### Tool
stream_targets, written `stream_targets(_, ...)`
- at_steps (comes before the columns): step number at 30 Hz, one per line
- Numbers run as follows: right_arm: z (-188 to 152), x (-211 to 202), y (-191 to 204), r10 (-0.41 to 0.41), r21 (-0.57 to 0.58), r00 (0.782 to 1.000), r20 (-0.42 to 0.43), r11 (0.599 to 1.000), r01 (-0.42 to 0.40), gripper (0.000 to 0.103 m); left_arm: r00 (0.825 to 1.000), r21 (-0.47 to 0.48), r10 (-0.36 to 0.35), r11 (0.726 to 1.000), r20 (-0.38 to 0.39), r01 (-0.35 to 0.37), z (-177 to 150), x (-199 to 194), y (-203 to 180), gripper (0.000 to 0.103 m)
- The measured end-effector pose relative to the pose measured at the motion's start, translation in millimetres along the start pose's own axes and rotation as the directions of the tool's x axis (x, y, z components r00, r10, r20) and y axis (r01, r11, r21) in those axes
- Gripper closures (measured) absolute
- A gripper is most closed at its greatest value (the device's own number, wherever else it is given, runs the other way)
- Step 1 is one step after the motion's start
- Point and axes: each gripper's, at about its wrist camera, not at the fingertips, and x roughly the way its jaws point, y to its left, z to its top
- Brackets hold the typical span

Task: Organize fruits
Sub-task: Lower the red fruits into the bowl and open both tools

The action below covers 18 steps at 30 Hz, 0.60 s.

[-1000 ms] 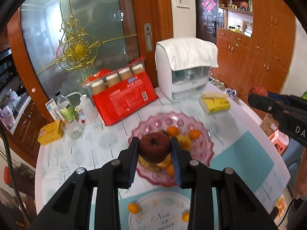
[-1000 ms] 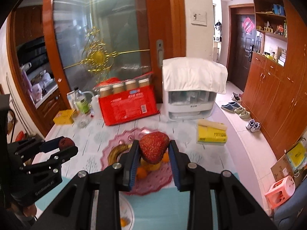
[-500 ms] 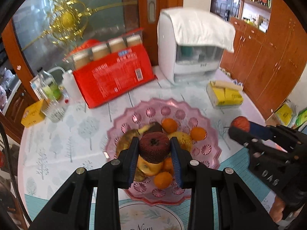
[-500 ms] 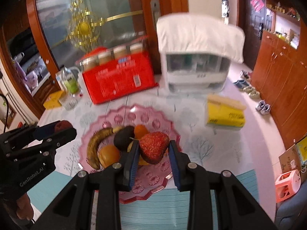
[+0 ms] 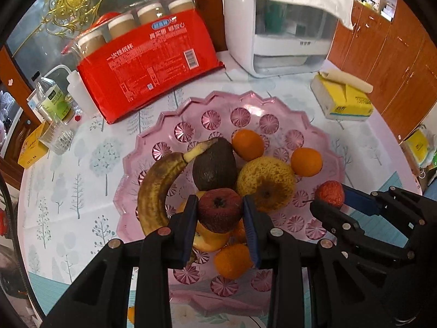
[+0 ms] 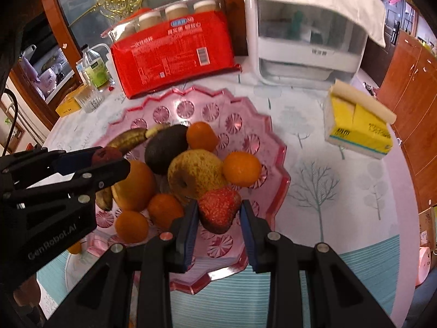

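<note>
Right now both tongs are full. The left tongs (image 5: 220,220) pinch a small dark red fruit (image 5: 220,213), and the right tongs (image 6: 218,218) pinch a strawberry (image 6: 220,209). Both point steeply down over the pink plate (image 5: 273,109) on the desk (image 5: 68,177).

What could go wrong? The plate is already crowded. A banana (image 5: 155,186), a dark avocado (image 5: 214,164), a spotty yellow pear (image 5: 266,181) and some oranges (image 5: 248,145) sit in a heap. If the dark red fruit is let go on top of that heap, I think it could roll down and off the plate. The strawberry is soft, so a hard squeeze may squash it. The two tongs are also near each other over the plate, so they might bump if both go for the middle. The strawberry hangs over a bare patch near the plate's front right edge, which looks like a safer spot.
</note>
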Motion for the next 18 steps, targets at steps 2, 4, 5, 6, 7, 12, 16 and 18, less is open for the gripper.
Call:
stream_targets(2,-1,7,-3,0.008,0.010,1.000,-0.010,1.000,-0.008,0.072,1.000,0.005,0.000,1.000,-0.010,0.000,0,6,-2,0.072)
stream_targets(4,-3,12,-6,0.011,0.019,1.000,-0.015,1.000,-0.011,0.072,1.000,0.010,0.002,1.000,-0.018,-0.002,0,11,-4,0.072)
stream_targets(5,-3,14,-7,0.012,0.021,1.000,-0.017,1.000,-0.012,0.072,1.000,0.013,0.002,1.000,-0.020,-0.002,0,13,-4,0.072)
stream_targets(6,-3,16,-7,0.013,0.023,1.000,-0.020,1.000,-0.012,0.072,1.000,0.014,0.002,1.000,-0.023,-0.002,0,15,-5,0.072)
stream_targets(7,-4,17,-8,0.011,0.026,1.000,-0.021,1.000,-0.011,0.072,1.000,0.015,0.001,1.000,-0.025,-0.001,0,17,-6,0.072)
stream_targets(12,-3,19,-10,0.002,0.022,1.000,-0.008,1.000,-0.002,0.072,1.000,0.026,0.000,1.000,-0.021,0.000,0,19,-7,0.069)
stream_targets(16,-3,19,-10,0.006,0.024,1.000,-0.006,1.000,-0.005,0.071,1.000,0.033,0.009,0.999,-0.010,-0.008,-3,17,-8,0.055)
stream_targets(18,-3,19,-10,0.012,0.026,1.000,-0.006,1.000,-0.012,0.070,1.000,0.041,0.014,0.999,-0.001,-0.013,-5,14,-8,0.049)
